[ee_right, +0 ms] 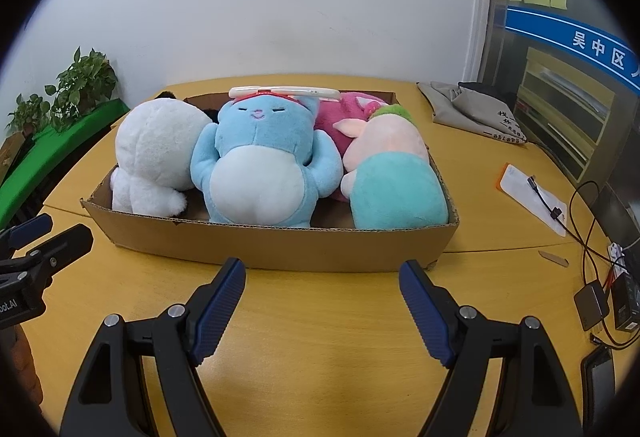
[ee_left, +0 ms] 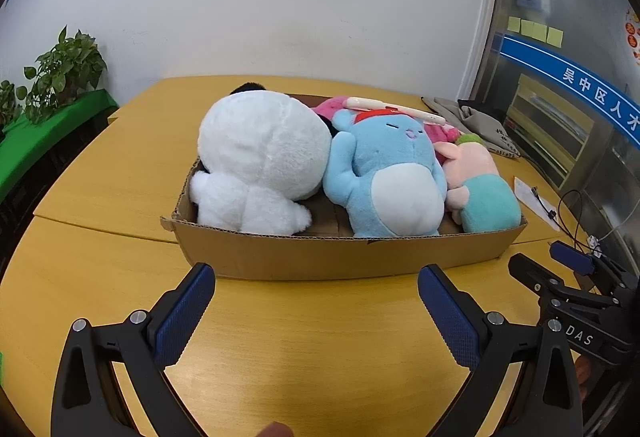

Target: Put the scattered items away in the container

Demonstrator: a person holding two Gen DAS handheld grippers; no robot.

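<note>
Both hand-held grippers, left [ee_left: 316,279] and right [ee_right: 322,273], hover spread and empty above the counter [ee_right: 320,349].
Beyond them, plush toys [ee_right: 260,161] fill the cardboard box [ee_right: 272,249], a white phone [ee_right: 284,91] on top.

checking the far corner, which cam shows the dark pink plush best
The right wrist view: the dark pink plush shows between the blue plush and the pig plush. The left wrist view shows only slivers of it.
</note>
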